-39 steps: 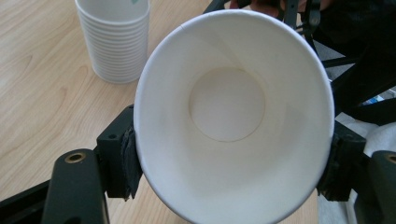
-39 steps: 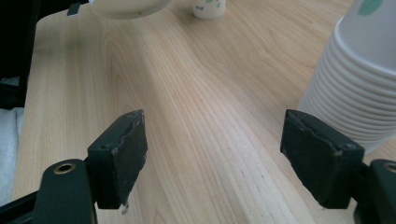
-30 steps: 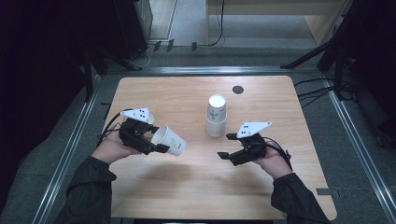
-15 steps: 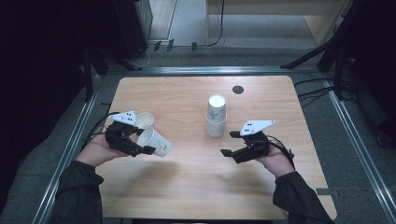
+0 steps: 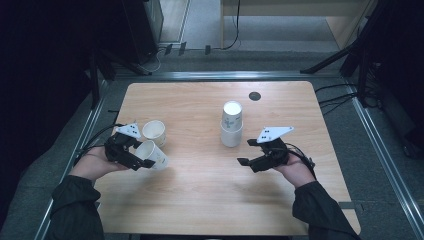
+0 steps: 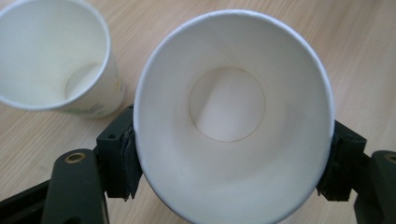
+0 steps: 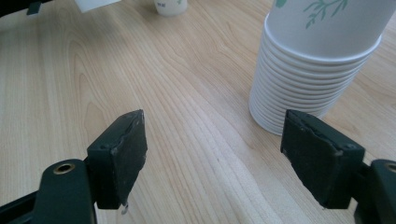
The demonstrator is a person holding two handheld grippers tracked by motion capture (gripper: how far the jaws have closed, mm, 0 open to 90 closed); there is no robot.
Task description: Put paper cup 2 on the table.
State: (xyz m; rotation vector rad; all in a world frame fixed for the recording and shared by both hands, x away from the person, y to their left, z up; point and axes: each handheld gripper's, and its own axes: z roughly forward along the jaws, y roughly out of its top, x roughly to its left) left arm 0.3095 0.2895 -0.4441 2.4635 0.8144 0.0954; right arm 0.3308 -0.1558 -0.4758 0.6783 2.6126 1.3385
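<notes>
My left gripper (image 5: 144,159) is shut on a white paper cup (image 5: 153,154), tilted with its mouth toward the camera. In the left gripper view the held cup (image 6: 233,116) is squeezed oval between both pads (image 6: 122,163). A second white cup (image 5: 154,132) stands upright on the table just beyond it, shown too in that view as the standing cup (image 6: 51,56). A stack of nested upside-down cups (image 5: 232,124) stands mid-table. My right gripper (image 5: 249,154) hovers open to the right of the stack, nothing between its pads (image 7: 123,154); the stack (image 7: 317,60) lies ahead on the right.
The wooden table (image 5: 210,205) has a round dark grommet (image 5: 255,95) near its far edge. Metal rails run along the table's sides. Black cables trail from both grippers. Open wood lies between the two hands.
My left gripper has carried the held cup leftward and slightly down, next to the standing cup at the table's left. The right gripper has barely moved.
</notes>
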